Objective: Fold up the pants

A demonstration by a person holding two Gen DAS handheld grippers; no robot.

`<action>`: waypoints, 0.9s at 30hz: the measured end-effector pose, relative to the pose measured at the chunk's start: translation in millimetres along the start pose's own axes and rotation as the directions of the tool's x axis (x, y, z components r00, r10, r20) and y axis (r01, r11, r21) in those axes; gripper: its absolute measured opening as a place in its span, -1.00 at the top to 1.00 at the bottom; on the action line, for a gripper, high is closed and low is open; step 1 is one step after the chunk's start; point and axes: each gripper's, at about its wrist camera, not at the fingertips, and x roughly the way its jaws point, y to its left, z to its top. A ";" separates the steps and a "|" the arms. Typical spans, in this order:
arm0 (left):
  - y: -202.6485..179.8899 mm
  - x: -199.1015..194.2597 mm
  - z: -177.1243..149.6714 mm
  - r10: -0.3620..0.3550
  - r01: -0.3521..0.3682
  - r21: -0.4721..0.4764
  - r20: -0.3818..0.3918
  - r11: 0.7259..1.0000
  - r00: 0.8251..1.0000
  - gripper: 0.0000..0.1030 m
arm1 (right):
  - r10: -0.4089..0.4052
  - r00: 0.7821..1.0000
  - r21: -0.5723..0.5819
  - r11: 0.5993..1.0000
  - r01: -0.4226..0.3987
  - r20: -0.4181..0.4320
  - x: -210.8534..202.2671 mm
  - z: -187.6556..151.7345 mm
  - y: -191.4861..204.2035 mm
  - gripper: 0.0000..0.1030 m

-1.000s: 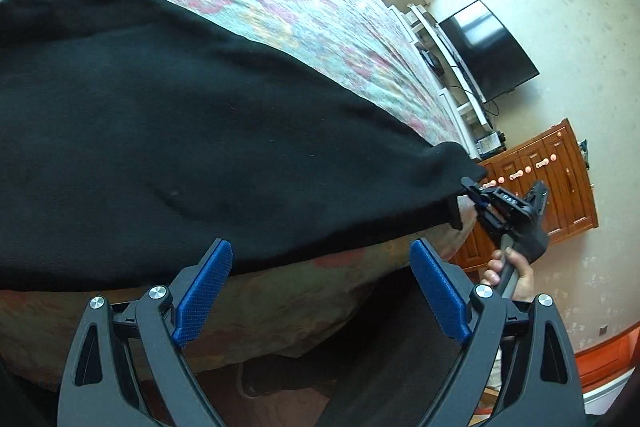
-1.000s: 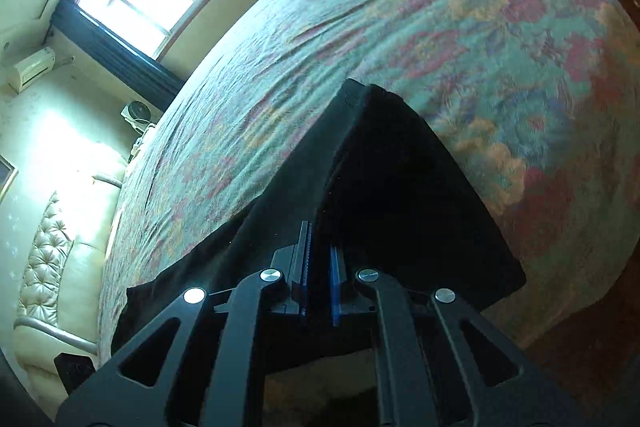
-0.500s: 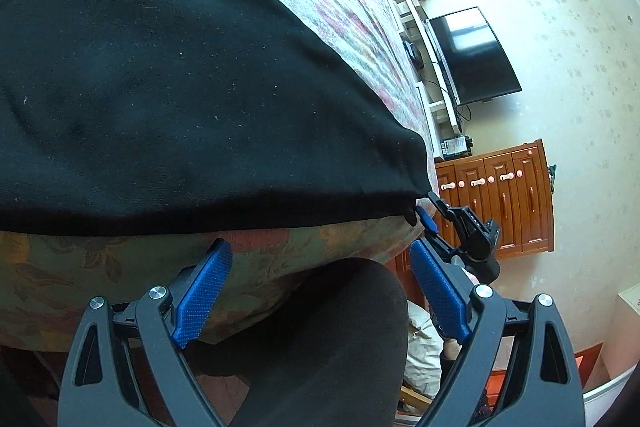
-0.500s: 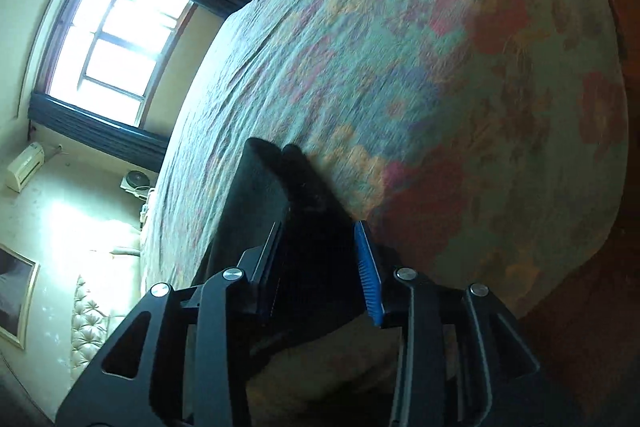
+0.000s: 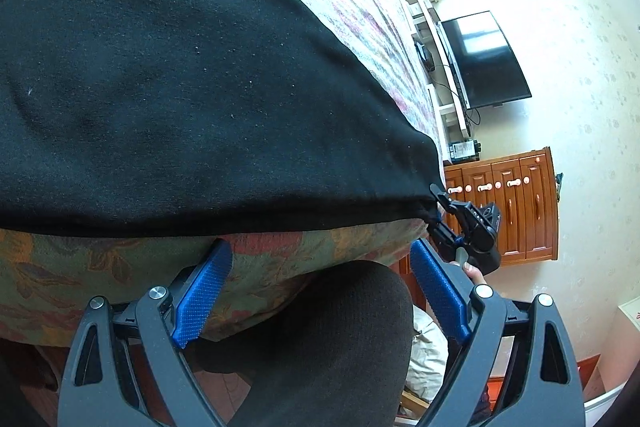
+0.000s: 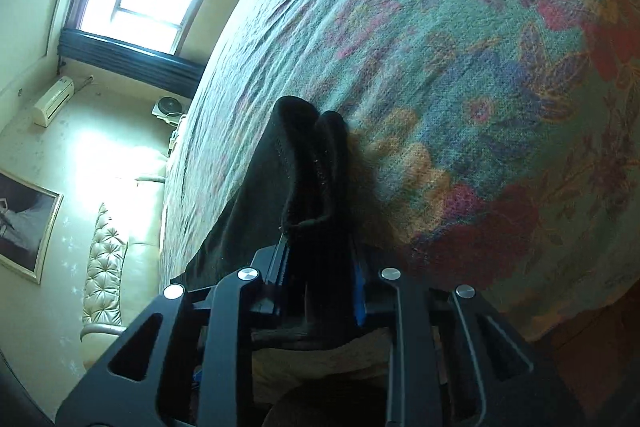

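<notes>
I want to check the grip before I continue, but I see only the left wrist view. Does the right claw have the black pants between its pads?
Observer: Yes. In the right wrist view a bunched fold of the pants sits between the right claw's pads, and its jaws are closing.
Operator: Which part of the cloth?
Observer: A thick stitched edge, doubled over, rising above the floral bedspread.
</notes>
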 end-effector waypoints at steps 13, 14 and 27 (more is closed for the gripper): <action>-8.9 9.6 -4.4 -0.015 0.016 0.033 -0.010 0.999 1.000 -0.73 | -0.096 0.965 -0.035 0.994 0.108 0.244 -53.3 1.1 10.0 0.47; -9.9 11.3 -4.5 -0.018 0.019 0.037 -0.011 0.999 1.000 -0.73 | -0.039 0.969 0.002 0.999 0.040 0.243 -56.0 -4.2 11.1 0.19; -8.8 38.2 -5.9 -0.171 0.182 -0.152 0.081 0.972 0.982 -0.73 | 0.193 0.963 0.282 0.929 -0.242 0.190 19.4 -23.6 -3.8 -0.32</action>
